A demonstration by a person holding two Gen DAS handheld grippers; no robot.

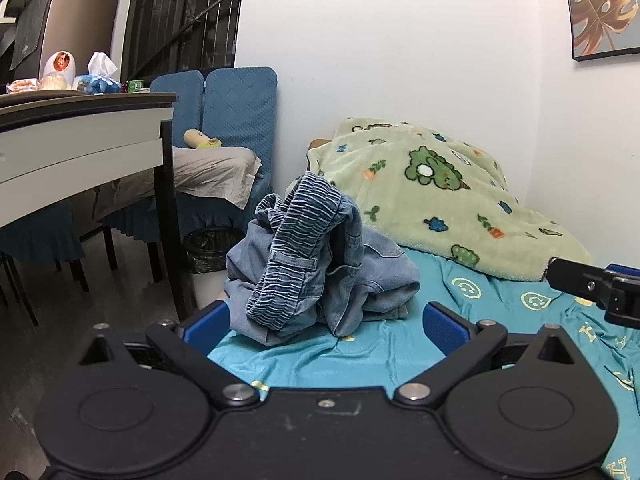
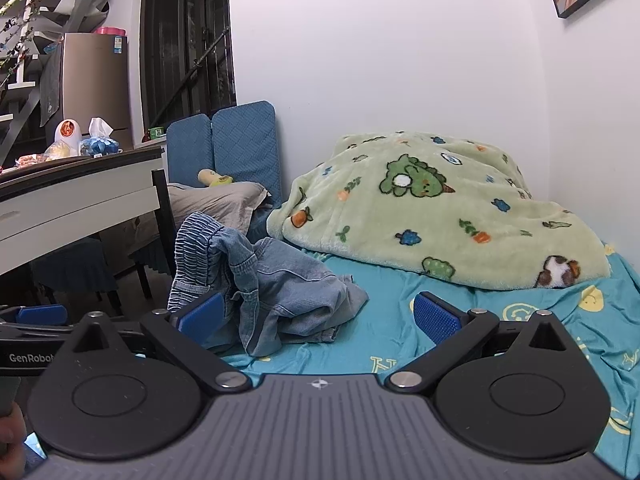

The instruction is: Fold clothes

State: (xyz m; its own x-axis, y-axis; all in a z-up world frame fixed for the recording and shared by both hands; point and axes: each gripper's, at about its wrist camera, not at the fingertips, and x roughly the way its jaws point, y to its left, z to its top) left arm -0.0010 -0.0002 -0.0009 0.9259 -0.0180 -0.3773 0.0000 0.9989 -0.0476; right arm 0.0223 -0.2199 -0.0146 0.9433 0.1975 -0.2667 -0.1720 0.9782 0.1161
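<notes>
- Both grippers stood with their blue-padded fingers spread wide and nothing between them: the left gripper (image 1: 326, 322) pointed straight at the garment, the right gripper (image 2: 318, 318) hung just beside it on the right side.
- Denim trousers (image 1: 320, 268) with a ribbed elastic waistband (image 1: 296, 240) lay in a crumpled heap on the turquoise bedsheet (image 1: 360, 356), near the bed's left edge, with the waistband propped up on top of the mound.
- A green dinosaur-print blanket (image 1: 440, 200) was bunched behind the heap, close to it; whether the two touched could not be told.
- No flat, squared fold showed anywhere, so the trousers did not lie as folding would leave them.
- Judging from that, the work in hand was to get the garment spread out, and doing it well would call for each gripper to pinch one end of the waistband rather than a loose bulge of cloth.
- Lifting by the band would let the legs hang free and untangle.
- Laying it down on open sheet, away from the blanket and the bed edge, would probably keep it from snagging or sliding off.
</notes>
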